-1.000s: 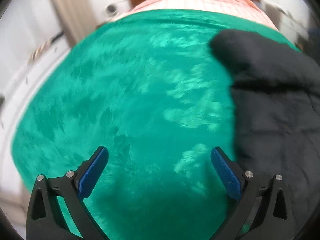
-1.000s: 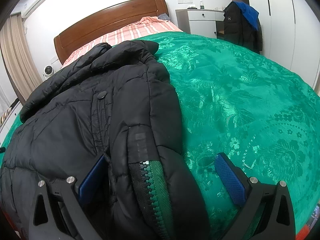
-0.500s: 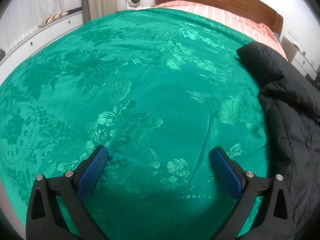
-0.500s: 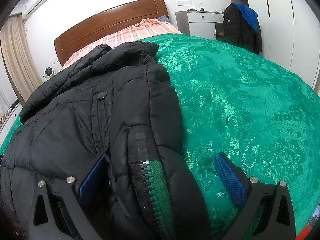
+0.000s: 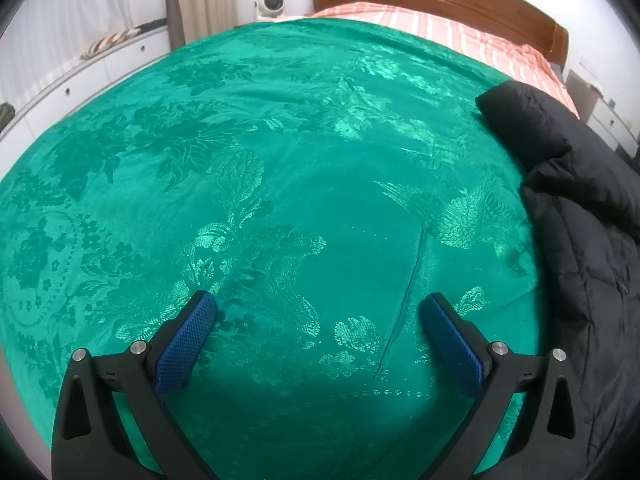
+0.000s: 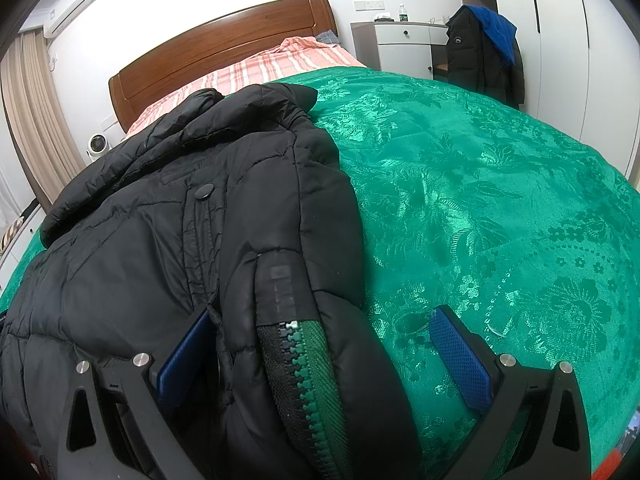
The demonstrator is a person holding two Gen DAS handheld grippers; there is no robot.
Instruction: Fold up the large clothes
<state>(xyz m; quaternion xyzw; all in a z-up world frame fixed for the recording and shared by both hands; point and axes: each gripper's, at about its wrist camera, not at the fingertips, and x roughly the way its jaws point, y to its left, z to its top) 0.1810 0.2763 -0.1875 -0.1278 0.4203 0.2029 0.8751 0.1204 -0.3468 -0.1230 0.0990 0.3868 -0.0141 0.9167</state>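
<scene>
Noting fabrics first: we see a black quilted puffer jacket — matte, puffy, with a snap button and a green-taped zipper — lying on a glossy green brocade bedspread woven with leaf and flower motifs. Our right gripper has its jaws spread wide, straddling the jacket's front edge; the left blue pad is tucked against the cloth, nothing pinched. Our left gripper is likewise wide and holds nothing, over bare bedspread — the jacket's edge lies at its right. Broad open spread extends on the jacket's right side.
</scene>
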